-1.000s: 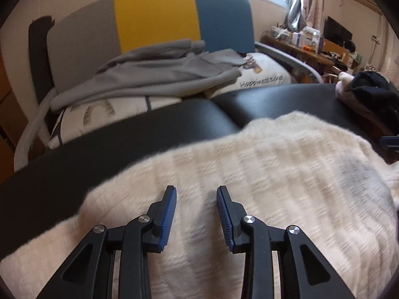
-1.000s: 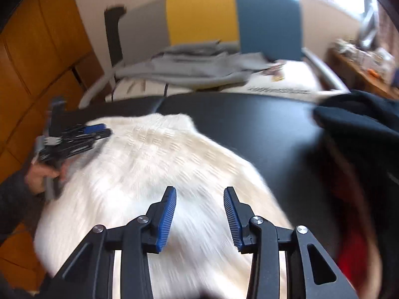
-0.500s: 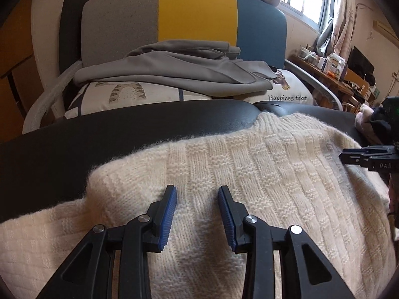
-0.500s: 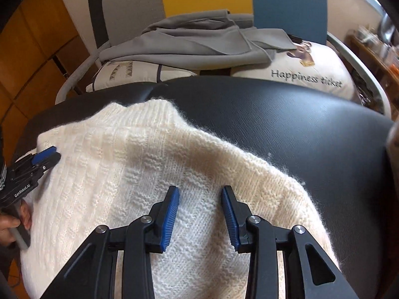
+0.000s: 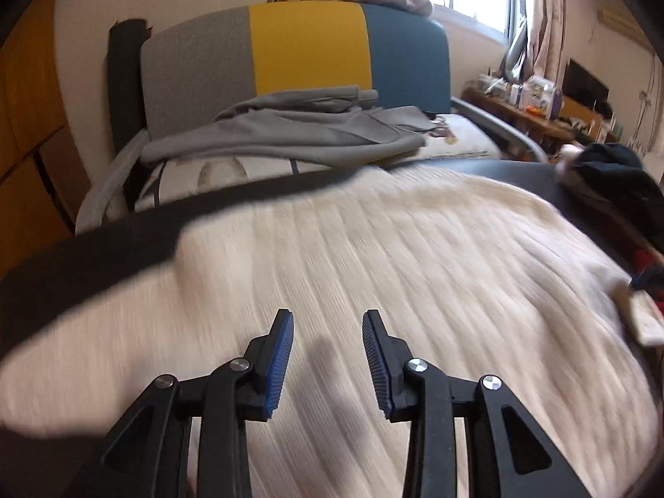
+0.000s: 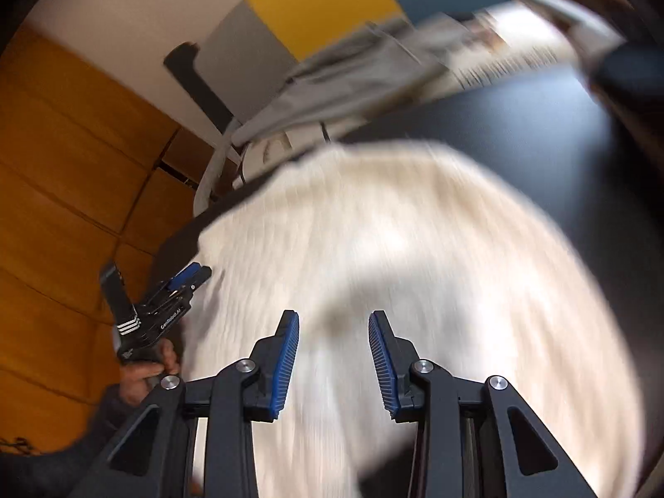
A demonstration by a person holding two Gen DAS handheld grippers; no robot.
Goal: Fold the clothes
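Two grippers, left gripper point(image 5: 328, 357) and right gripper point(image 6: 333, 359), jaws parted and empty, above cream sweater point(image 5: 394, 257) on black surface point(image 6: 518, 133).

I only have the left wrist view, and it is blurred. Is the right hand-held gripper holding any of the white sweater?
Observer: No. The right hand-held gripper is open above the white sweater, with nothing between its fingers.
Operator: Where does my left one sit, seen from that side?
Observer: The left hand-held gripper is at the sweater's left edge, pointing in across it. The blur hides whether it touches the knit.
Operator: Anything around its handle?
Observer: Only the hand wrapped around it, with a dark sleeve behind.
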